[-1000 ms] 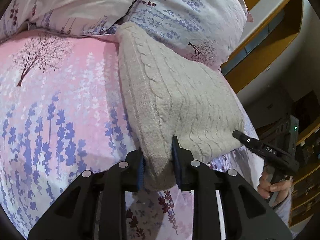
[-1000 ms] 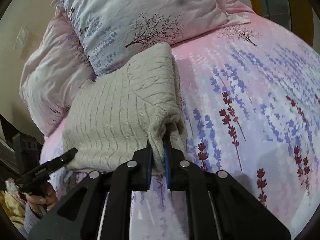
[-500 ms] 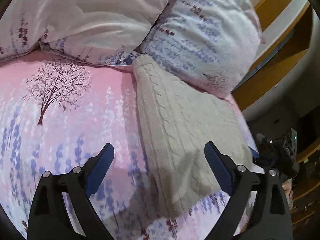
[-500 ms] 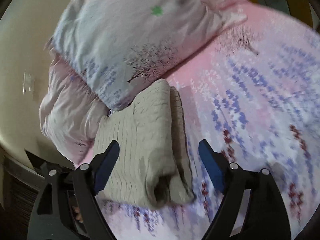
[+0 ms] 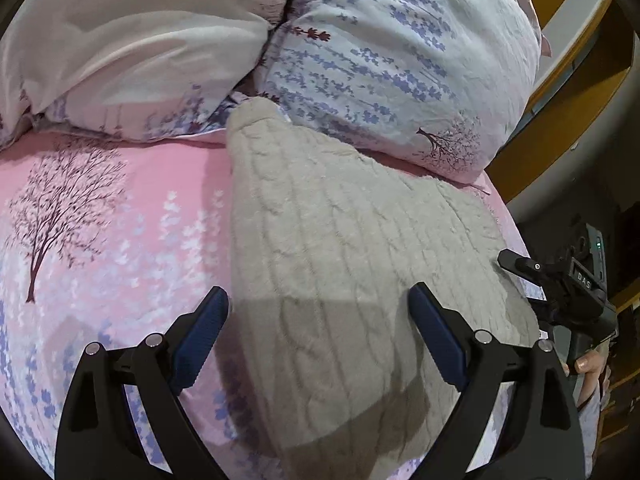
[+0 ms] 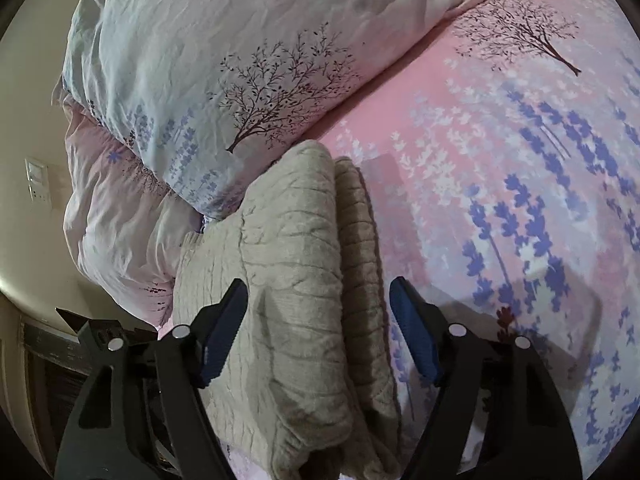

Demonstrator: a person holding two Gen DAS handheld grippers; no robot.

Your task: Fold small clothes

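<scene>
Beige cable-knit sweater (image 5: 344,264), folded on the bedsheet (image 5: 120,208) just below the pillow (image 5: 400,60), looks soft, thick and probably floppy, best pinched at a doubled edge, both the left gripper (image 5: 318,334) and right gripper (image 6: 318,326) just released and empty.

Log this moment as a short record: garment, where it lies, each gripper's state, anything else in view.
garment: beige cable-knit sweater, folded in layers
surface: pink floral bedsheet
far end of sweater: against the pillow
left gripper: open, jaws just opened, sweater below, not gripped
right gripper: open, pads clear of the sweater, jaws just closing slightly
also: crumpled duvet
</scene>
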